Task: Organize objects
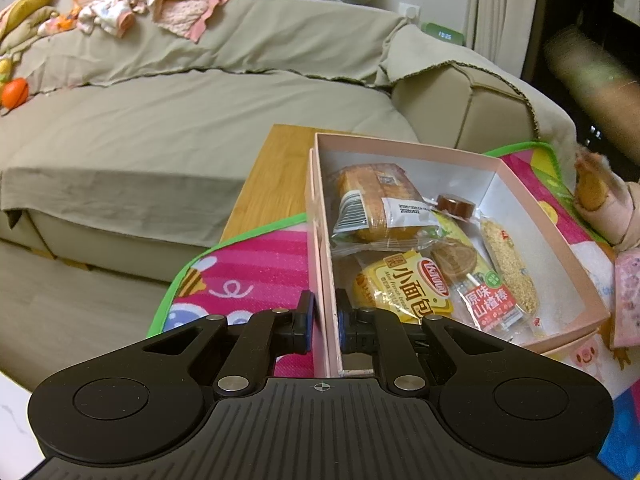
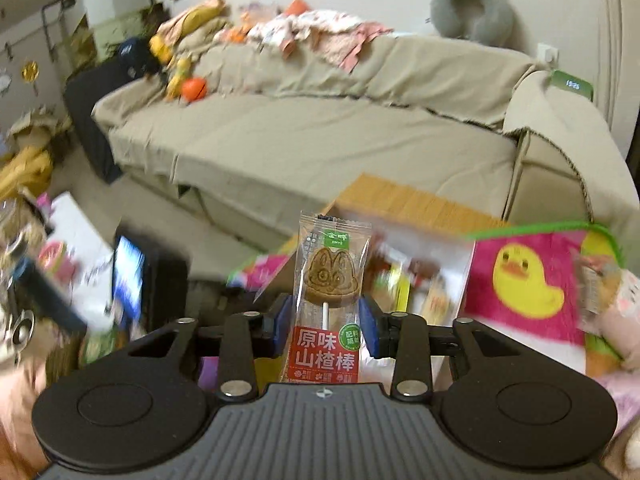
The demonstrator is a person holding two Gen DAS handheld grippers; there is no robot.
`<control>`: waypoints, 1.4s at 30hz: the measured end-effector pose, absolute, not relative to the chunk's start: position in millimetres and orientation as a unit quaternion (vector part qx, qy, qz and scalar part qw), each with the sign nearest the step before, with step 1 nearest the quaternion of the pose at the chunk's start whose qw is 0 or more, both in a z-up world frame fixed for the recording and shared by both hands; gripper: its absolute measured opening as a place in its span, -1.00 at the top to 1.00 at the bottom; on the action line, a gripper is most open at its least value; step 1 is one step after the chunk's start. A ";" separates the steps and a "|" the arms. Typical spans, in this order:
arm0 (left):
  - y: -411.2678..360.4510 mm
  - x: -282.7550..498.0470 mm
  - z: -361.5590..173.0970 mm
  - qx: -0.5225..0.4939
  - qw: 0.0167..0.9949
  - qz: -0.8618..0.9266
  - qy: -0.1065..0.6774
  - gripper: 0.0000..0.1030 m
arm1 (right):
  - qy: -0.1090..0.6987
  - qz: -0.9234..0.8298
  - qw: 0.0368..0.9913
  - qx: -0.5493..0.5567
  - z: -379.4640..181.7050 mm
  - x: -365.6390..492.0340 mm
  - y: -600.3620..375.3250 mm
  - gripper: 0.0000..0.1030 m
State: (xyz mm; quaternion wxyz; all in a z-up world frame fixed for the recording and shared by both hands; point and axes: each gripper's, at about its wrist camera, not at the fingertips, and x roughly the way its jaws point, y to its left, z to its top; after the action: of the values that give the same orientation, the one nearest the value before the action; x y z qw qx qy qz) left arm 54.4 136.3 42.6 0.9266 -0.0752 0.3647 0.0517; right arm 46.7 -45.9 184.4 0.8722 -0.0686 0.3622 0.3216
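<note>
Clearly, the left gripper (image 1: 323, 322) is clenched on the near wall of the pink box (image 1: 558, 232), low in the centre of the left wrist view. One blue pad is outside the wall and one inside. The box lies on a colourful mat (image 1: 256, 268) and holds a wrapped bread (image 1: 380, 208), a yellow bread packet (image 1: 404, 284) and other snacks. In the right wrist view, the right gripper (image 2: 326, 326) has a hawthorn lollipop packet (image 2: 330, 300) standing upright between its blue pads, at the centre of the frame. Whether the pads press on it cannot be told. A beige sofa (image 2: 320, 136) fills the upper part.
</note>
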 end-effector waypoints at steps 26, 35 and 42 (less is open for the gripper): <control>143.7 54.8 40.4 -0.083 0.927 0.036 0.363 0.71 | 0.397 0.029 0.916 -0.056 113.9 181.8 -171.8 -0.19; 144.5 56.1 39.8 -0.086 0.927 0.036 0.364 0.71 | 0.416 -0.009 0.907 -0.065 118.0 235.5 -186.7 0.04; 144.5 56.0 39.3 -0.087 0.927 0.036 0.364 0.71 | 0.438 0.017 0.896 -0.068 101.2 226.9 -178.4 0.58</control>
State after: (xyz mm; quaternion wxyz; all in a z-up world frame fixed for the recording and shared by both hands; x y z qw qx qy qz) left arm 56.0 144.5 39.3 0.9267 -0.0868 0.3640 0.0360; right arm 226.9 -178.4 101.2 0.8960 -0.0683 0.4384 0.0172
